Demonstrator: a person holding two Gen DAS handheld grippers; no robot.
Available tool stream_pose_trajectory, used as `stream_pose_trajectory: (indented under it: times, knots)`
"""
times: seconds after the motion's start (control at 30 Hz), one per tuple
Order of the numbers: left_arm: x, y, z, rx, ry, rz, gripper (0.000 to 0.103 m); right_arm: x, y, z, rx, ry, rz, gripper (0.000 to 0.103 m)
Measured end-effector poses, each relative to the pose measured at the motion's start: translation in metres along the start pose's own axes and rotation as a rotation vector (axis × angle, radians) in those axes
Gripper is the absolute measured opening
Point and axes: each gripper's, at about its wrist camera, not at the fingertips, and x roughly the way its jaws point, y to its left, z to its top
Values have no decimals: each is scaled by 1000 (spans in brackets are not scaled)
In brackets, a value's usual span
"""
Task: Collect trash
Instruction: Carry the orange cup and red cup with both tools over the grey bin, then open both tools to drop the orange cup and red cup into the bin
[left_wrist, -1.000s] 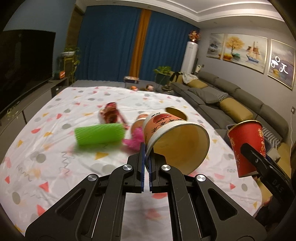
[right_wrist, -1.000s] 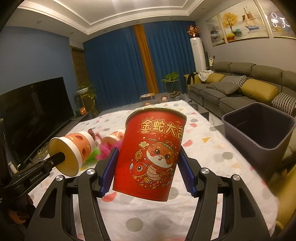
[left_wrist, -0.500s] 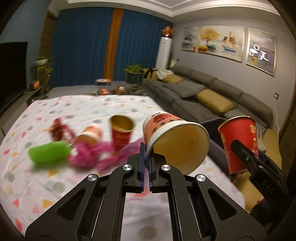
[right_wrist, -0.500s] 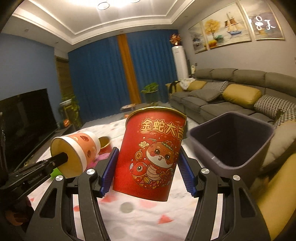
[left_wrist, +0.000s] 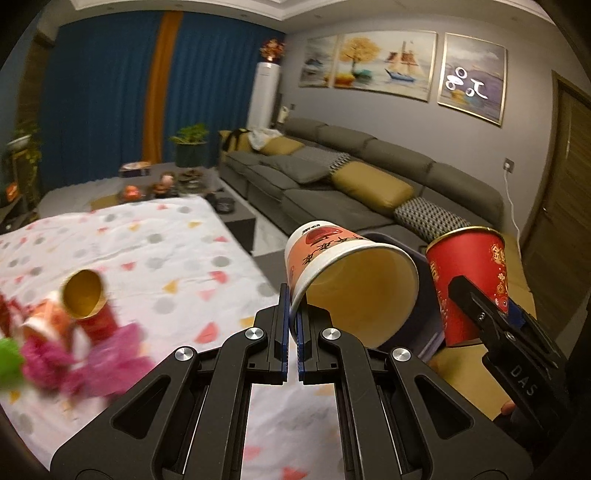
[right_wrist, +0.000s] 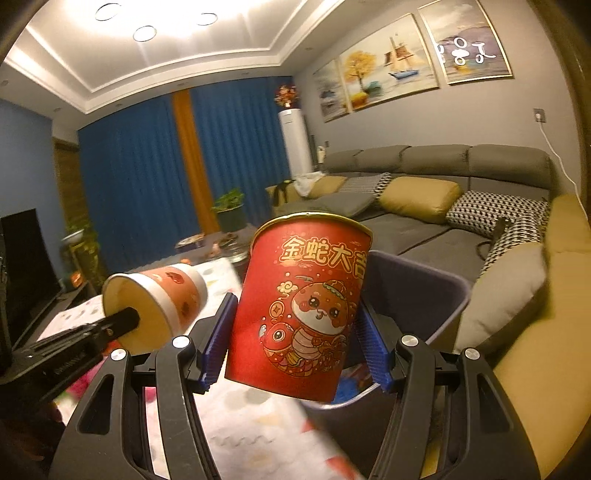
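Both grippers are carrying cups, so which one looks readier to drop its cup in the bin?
Probably the right gripper: its red cup hangs upright, directly before the grey bin.

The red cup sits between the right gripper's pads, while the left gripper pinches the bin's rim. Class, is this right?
Not quite. The left gripper pinches the rim of the white cup, not the bin; the left wrist view shows it. The rest holds: the red cup sits between the right gripper's pads.
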Motion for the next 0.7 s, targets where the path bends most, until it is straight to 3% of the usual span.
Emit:
stream_pose_trajectory:
  times: [0.23,0.7]
  knots:
    - [58,-20,2,-3,59,-70,2,18,-22,2,26,7,-40,62]
    - [122,-42,0,-16,144,-140,2,42,-45,5,64,28,-82,62]
